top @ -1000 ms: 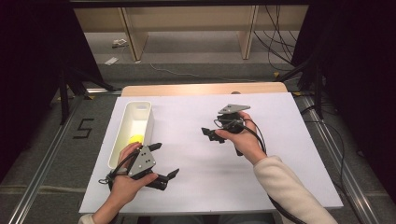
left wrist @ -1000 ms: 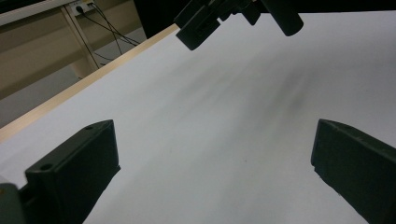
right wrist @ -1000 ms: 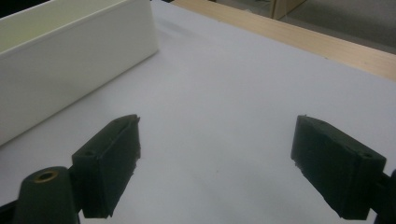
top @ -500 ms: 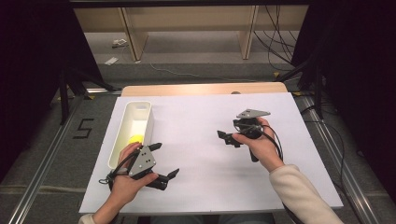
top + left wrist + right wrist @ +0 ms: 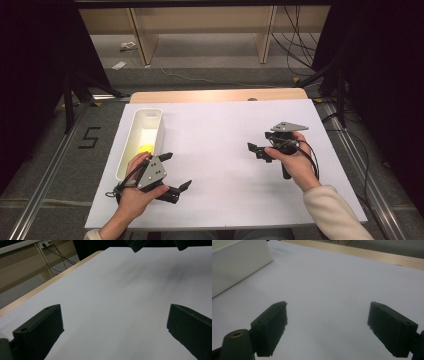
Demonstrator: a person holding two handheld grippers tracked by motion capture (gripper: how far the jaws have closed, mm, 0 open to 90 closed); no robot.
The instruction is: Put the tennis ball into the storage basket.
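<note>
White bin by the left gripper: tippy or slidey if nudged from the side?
The white bin is long and low, so it probably slides rather than tips. It looks like light plastic on smooth white sheet. The yellow item inside may shift.

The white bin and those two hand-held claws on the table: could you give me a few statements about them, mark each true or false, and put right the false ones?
1. The white bin holds a yellow object. True.
2. The left gripper is clamped on the yellow object. False: its jaws stand wide apart over the bare white sheet, holding nothing.
3. The right gripper is open and empty. True.
4. The bin sits at the person's right side of the table. False: it lies along the left edge, just beyond the left hand.
5. The two grippers touch each other. False: they are well apart.
</note>
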